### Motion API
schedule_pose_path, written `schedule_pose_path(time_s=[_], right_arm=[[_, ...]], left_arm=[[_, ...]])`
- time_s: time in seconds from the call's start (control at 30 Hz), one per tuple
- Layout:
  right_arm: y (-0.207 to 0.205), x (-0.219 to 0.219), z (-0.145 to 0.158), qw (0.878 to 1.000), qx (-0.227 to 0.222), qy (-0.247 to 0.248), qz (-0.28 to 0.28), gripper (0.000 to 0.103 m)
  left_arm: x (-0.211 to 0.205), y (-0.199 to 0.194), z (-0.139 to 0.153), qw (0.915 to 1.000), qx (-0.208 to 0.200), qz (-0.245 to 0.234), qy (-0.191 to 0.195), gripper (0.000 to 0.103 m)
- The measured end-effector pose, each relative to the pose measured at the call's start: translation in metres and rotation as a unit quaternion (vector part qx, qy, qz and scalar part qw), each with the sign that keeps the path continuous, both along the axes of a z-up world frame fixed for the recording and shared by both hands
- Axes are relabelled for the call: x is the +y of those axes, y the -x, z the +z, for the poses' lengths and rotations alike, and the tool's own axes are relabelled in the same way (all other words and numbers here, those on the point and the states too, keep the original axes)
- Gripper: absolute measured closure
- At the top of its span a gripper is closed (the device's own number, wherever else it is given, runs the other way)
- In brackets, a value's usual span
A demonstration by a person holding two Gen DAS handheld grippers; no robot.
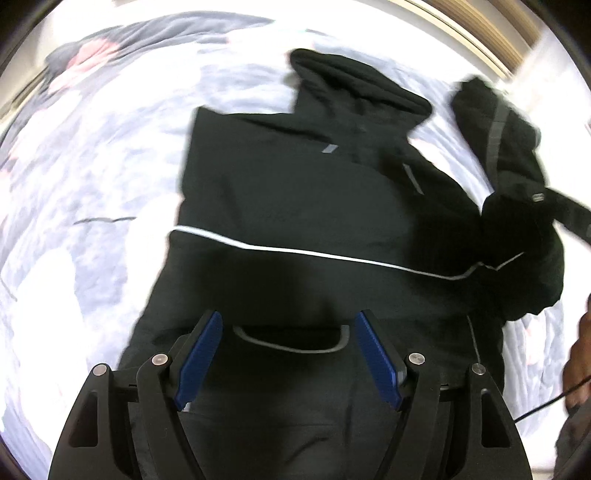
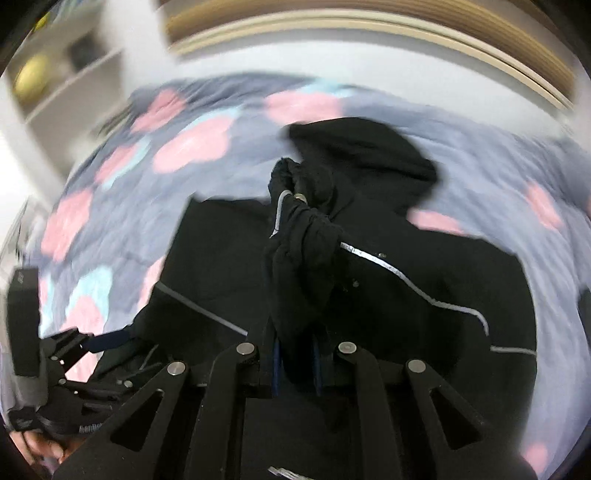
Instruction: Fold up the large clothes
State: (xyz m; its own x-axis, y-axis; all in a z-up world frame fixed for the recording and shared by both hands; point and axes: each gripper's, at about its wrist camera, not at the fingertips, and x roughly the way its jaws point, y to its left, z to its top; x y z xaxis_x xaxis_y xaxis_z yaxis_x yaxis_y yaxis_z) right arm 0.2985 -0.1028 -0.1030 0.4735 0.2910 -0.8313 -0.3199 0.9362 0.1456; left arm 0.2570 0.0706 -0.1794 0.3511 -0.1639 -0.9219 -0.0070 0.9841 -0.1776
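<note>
A large black jacket (image 1: pixel 295 192) with thin white piping lies spread on a bed, hood toward the far side. My left gripper (image 1: pixel 288 354) is open, its blue pads (image 1: pixel 199 358) apart just above the jacket's lower part. My right gripper (image 2: pixel 295 354) is shut on a bunched black sleeve (image 2: pixel 299 258) of the jacket and holds it lifted over the body (image 2: pixel 424 280). In the left wrist view the lifted sleeve (image 1: pixel 517 236) hangs at the right. The left gripper shows at the lower left of the right wrist view (image 2: pixel 107 339).
The bed cover (image 2: pixel 155 177) is blue-grey with pink and light-blue blotches; it looks washed out in the left wrist view (image 1: pixel 92 184). A wooden bed frame (image 2: pixel 406 29) runs along the far side. White shelves (image 2: pixel 55 81) stand at the far left. A hand (image 1: pixel 580 362) shows at the right edge.
</note>
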Motion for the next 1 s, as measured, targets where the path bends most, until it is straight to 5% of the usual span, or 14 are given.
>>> schedule_pose_path(time_s=[0.2,0.27,0.33,0.47,0.6,0.73,1.0], right_arm=[[-0.028,0.092,-0.082,0.995,0.063,0.048,0.055,0.078],[-0.037,0.102,-0.116,0.991,0.103,0.056,0.063,0.054],[-0.043,0.108,-0.146,0.988,0.130,0.050,0.072,0.049],[-0.040,0.101,-0.139,0.986,0.134,0.026,0.097,0.043],[-0.021,0.055,-0.086,0.989,0.101,-0.042,0.101,0.042],[-0.011,-0.013,-0.059,0.995,0.068,-0.058,0.042,0.040],[-0.001,-0.152,-0.093,0.982,0.122,-0.052,-0.133,0.039]], left_arm=[[0.052,0.007,-0.013,0.9987,0.010,0.049,0.003,0.027],[0.067,0.012,-0.019,0.9978,0.017,0.063,0.005,0.027],[0.079,0.014,-0.027,0.9967,0.027,0.076,0.007,0.027],[0.090,0.011,-0.038,0.9954,0.038,0.088,0.011,0.027],[0.089,-0.002,-0.036,0.9960,0.030,0.082,0.021,0.027],[0.075,-0.025,-0.028,0.9971,0.009,0.057,0.050,0.027],[0.038,-0.089,-0.053,0.9871,0.026,0.025,0.156,0.027]])
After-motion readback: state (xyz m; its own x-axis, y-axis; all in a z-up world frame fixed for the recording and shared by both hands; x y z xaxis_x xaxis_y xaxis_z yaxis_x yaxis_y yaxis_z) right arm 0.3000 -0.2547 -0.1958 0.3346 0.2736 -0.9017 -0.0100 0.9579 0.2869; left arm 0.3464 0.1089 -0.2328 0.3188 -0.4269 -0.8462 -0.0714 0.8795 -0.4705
